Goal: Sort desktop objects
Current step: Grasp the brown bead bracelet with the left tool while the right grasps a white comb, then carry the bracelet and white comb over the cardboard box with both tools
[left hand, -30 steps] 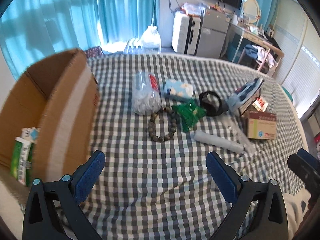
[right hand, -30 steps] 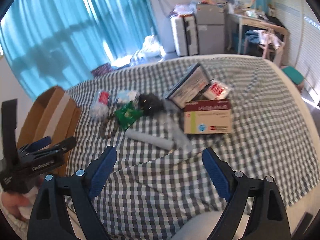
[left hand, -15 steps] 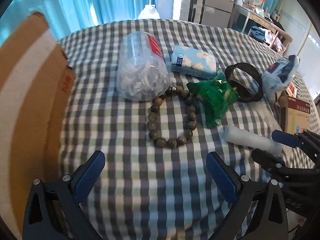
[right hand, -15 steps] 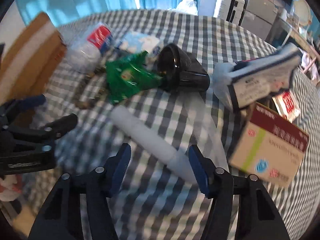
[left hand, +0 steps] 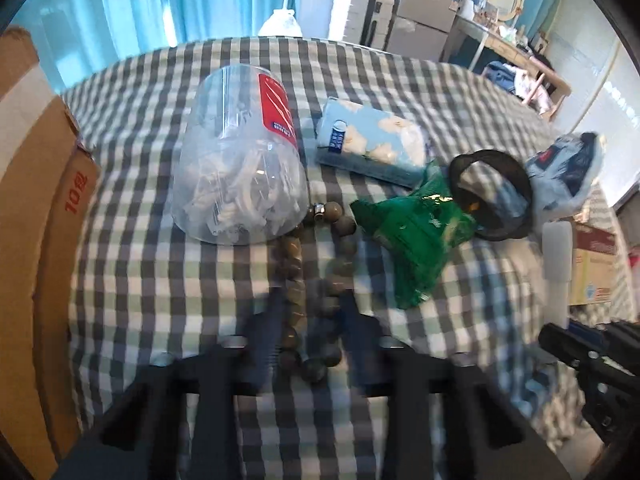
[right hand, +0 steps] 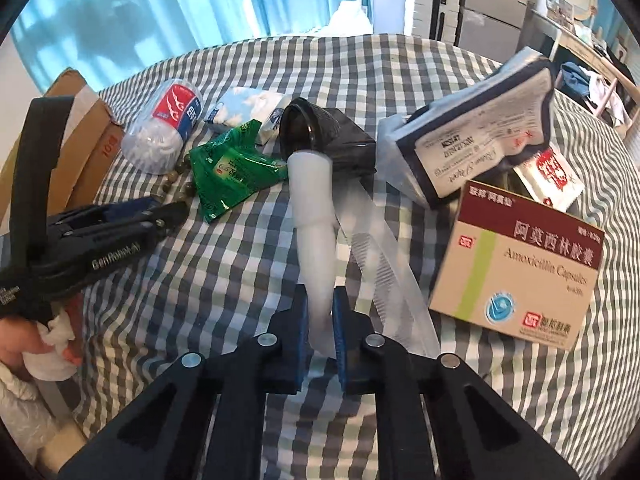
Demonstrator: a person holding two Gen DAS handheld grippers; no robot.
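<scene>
Daylight comes through the blue curtains (left hand: 192, 0) at about eleven o'clock, tinting the whole room cool and bright. The checked cloth (right hand: 248, 264) shows soft shadows and no harsh glare. Both views bulge, with black corners and bent lines toward the rim. The left view is smeared low down, at six o'clock, over the beads (left hand: 296, 280); the right view is sharper.

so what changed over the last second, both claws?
Both claws came down from above the bed to the clutter and are closing. The left claw now has the bead bracelet between its fingers, squeezed into a narrow loop. The right claw clamps the white tube, which has swung to point away. Jar, green packet and medicine box stayed put.
</scene>
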